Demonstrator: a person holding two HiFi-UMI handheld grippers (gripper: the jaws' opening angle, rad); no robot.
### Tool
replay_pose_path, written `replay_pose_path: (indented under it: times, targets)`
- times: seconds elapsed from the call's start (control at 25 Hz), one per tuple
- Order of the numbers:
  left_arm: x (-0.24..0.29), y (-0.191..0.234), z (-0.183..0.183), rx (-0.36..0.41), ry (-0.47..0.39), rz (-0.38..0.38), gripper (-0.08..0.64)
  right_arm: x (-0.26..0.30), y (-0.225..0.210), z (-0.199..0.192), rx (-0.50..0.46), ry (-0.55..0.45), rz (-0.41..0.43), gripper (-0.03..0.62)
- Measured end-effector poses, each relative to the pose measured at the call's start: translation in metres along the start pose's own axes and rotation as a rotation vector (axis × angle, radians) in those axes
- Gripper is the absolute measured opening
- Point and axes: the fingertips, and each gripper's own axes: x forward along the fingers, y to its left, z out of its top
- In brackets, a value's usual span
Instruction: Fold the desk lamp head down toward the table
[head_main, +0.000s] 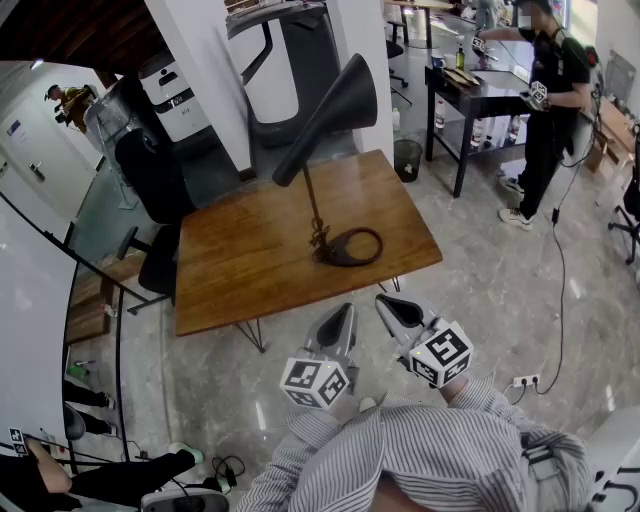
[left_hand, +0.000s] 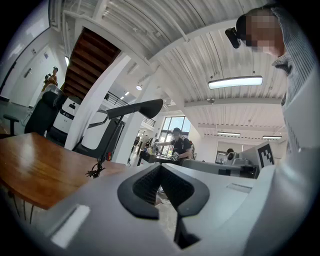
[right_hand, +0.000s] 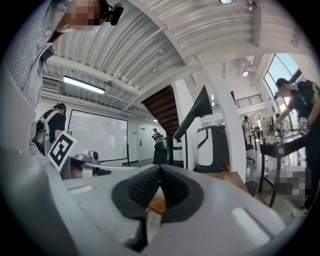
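Note:
A black desk lamp stands on the wooden table (head_main: 250, 250). Its cone-shaped head (head_main: 335, 112) points up and to the right, raised on a thin stem (head_main: 313, 205) above a ring base (head_main: 350, 247). The head also shows in the left gripper view (left_hand: 135, 108) and the right gripper view (right_hand: 196, 111). Both grippers hover near my body, short of the table's near edge and apart from the lamp. The left gripper (head_main: 345, 318) is shut and holds nothing. The right gripper (head_main: 392, 306) is shut as well, with nothing between its jaws.
A black office chair (head_main: 160, 190) stands at the table's left. A dark desk (head_main: 480, 90) with bottles is at the back right, where a person (head_main: 550, 110) stands. A black cable (head_main: 560, 270) runs over the floor on the right. A white pillar (head_main: 215, 70) rises behind the table.

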Motion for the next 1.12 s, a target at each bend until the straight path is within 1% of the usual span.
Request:
replay_pose_path:
  times: [0.28, 0.48, 0.64, 0.76, 0.92, 1.04, 1.12]
  targets:
    - [-0.001, 0.0, -0.016, -0.028, 0.046, -0.017, 0.005, -0.002, -0.002, -0.006, 0.025, 0.013, -0.025, 0.002]
    - [-0.003, 0.001, -0.023, -0.06, 0.07, -0.022, 0.005, -0.003, 0.001, -0.007, 0.035, 0.021, -0.026, 0.002]
    - [-0.003, 0.004, -0.024, -0.068, 0.063, -0.013, 0.005, -0.002, -0.001, -0.01, 0.042, 0.025, -0.019, 0.002]
    - [-0.002, 0.007, -0.021, -0.1, 0.036, -0.007, 0.005, -0.001, -0.005, -0.012, 0.049, 0.024, -0.015, 0.002]
    - [0.004, 0.014, -0.014, -0.125, -0.002, 0.021, 0.005, -0.002, -0.017, -0.008, 0.069, 0.01, 0.0, 0.002]
    - [0.008, 0.018, -0.014, -0.1, -0.016, 0.057, 0.005, -0.003, -0.028, -0.016, 0.056, 0.023, 0.008, 0.002]
    - [0.011, 0.027, -0.016, -0.077, -0.017, 0.095, 0.005, 0.002, -0.035, -0.024, 0.055, 0.035, 0.015, 0.002]
